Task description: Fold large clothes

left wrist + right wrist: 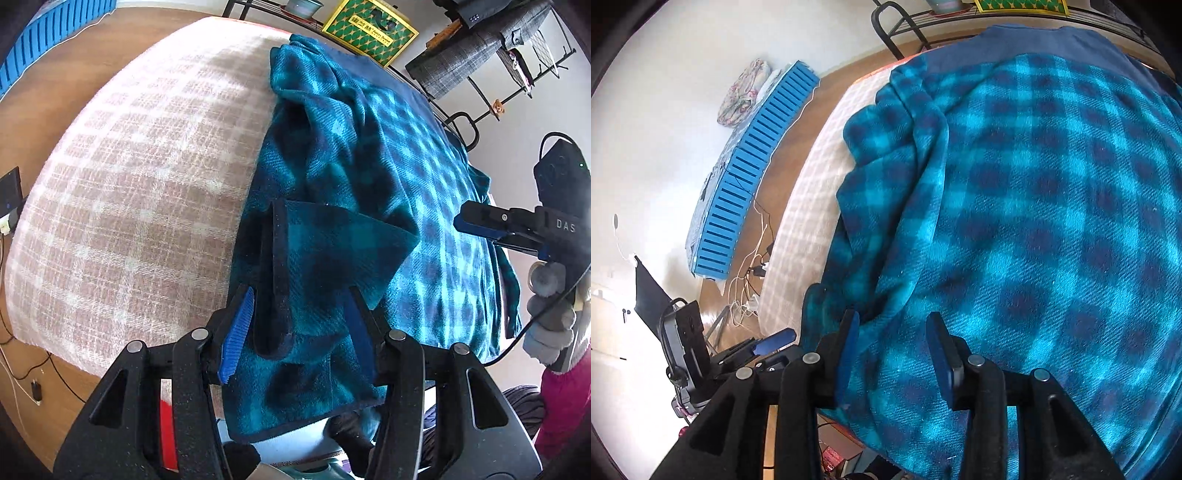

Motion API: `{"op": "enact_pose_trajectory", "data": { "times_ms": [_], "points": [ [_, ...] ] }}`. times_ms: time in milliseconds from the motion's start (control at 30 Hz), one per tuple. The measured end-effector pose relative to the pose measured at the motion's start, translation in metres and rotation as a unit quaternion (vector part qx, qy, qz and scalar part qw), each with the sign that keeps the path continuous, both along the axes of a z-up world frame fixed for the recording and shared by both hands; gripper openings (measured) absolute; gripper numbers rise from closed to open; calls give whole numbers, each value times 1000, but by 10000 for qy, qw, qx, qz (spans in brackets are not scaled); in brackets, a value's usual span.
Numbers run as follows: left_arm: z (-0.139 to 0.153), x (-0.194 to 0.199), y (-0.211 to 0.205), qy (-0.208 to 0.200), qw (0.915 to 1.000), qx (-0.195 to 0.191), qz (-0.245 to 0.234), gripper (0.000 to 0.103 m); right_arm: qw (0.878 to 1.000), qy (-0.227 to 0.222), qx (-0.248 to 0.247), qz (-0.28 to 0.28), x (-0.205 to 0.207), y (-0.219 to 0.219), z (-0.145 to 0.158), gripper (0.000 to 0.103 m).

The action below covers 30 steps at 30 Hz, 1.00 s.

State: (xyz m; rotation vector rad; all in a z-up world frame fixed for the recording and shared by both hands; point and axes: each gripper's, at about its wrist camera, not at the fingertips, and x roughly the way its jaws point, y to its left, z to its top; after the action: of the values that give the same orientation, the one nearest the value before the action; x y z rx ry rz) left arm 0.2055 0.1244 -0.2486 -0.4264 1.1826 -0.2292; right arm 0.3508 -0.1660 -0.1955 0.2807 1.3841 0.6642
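Observation:
A large teal and navy checked fleece garment (388, 166) lies spread over the right half of a pink and white checked mattress (147, 166). My left gripper (299, 325) hovers open over the garment's near edge, with a turned-over flap (332, 251) and its dark hem between the fingers; the blue pads stand clear of the cloth. My right gripper (894, 350) is open too, low over the garment (1034, 221) near its left fold. Each gripper shows in the other's view: the right gripper (465, 221) held by a gloved hand (550, 325), the left gripper (775, 341) at the lower left.
A blue slatted panel (750, 177) leans on the wall beyond the wooden floor. Cables and plugs (750, 280) lie beside the mattress. Behind the mattress stands a metal rack (461, 122) with a yellow-green box (369, 29) and a hanging grey jacket (469, 55).

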Motion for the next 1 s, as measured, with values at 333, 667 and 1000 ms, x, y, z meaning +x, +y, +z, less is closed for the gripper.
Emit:
{"op": "enact_pose_trajectory", "data": {
  "times_ms": [333, 667, 1000],
  "points": [
    [6, -21, -36, -301, 9930, -696, -904, 33, 9965, -457, -375, 586, 4, 52, 4, 42],
    [27, -80, -45, -615, 9857, -924, -1266, 34, 9784, -802, -1497, 1180, 39, 150, -24, 49],
    [32, -72, 22, -792, 9953, -538, -153, 40, 9809, -637, -1528, 1025, 56, 148, -28, 0]
  ]
}}
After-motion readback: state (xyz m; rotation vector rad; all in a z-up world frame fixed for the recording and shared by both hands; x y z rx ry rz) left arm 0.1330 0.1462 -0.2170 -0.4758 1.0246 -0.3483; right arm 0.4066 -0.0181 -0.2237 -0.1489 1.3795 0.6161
